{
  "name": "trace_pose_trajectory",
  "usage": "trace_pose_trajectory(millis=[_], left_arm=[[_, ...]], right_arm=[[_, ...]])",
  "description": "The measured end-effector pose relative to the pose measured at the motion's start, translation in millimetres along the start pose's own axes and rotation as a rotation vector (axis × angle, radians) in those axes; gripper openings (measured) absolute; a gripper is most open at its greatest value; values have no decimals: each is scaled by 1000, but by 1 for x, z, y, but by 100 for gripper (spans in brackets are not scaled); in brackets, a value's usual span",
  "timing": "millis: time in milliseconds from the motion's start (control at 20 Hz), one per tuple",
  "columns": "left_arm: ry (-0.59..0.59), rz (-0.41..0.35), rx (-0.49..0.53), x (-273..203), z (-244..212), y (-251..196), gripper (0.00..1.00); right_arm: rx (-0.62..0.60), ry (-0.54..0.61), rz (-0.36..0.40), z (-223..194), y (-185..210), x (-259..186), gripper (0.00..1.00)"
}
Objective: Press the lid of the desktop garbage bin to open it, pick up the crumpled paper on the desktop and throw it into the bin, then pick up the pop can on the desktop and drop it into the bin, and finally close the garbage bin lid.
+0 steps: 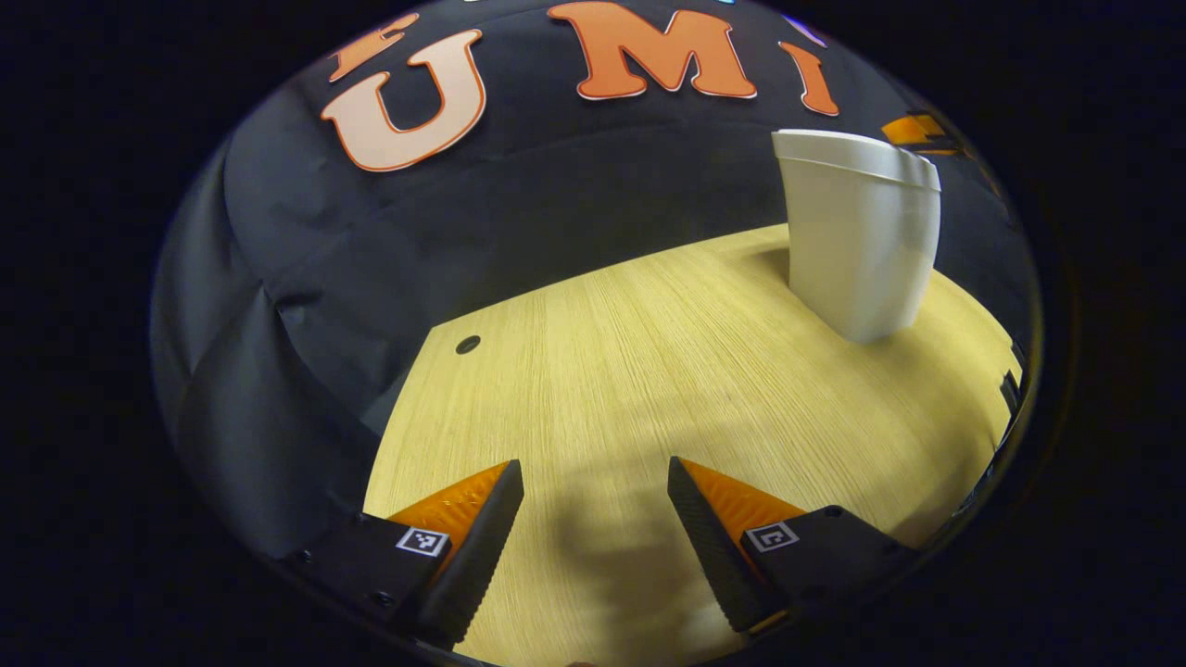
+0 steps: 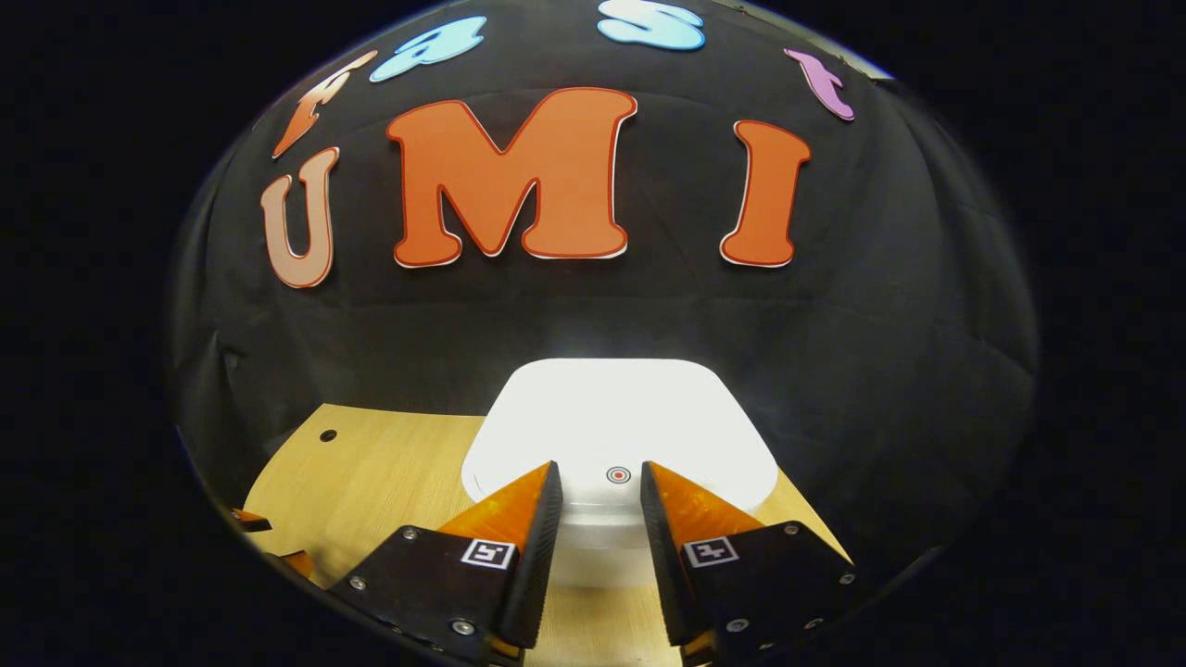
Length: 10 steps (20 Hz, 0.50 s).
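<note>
The white desktop garbage bin (image 1: 862,241) stands on the wooden table at the far right in the left gripper view, its lid down. My left gripper (image 1: 595,472) hovers open over bare tabletop, well short of the bin. In the right gripper view the bin's flat white lid (image 2: 621,421) lies just under and ahead of my right gripper (image 2: 600,474). A small red ring mark (image 2: 618,474) on the lid's front edge sits between the fingertips. The right jaws stand a little apart with nothing held.
The light wooden table (image 1: 649,371) has a small dark hole (image 1: 468,344) near its far left corner. Black cloth wall rises right behind the table. Part of the other gripper (image 2: 250,522) peeks in at the left edge of the right gripper view.
</note>
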<state>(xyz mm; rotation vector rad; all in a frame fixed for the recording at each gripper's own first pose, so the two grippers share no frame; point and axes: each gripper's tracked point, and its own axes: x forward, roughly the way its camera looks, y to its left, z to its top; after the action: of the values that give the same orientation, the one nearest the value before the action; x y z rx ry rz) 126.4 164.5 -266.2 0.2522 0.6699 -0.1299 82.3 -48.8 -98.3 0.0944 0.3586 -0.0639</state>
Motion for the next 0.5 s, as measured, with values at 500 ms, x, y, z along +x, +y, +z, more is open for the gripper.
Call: trace_pose_trajectory(millis=[500], left_arm=[[-215,99,74,-10,80,31,100]], right_arm=[[-22,-85,110,-9,49,-30,81]])
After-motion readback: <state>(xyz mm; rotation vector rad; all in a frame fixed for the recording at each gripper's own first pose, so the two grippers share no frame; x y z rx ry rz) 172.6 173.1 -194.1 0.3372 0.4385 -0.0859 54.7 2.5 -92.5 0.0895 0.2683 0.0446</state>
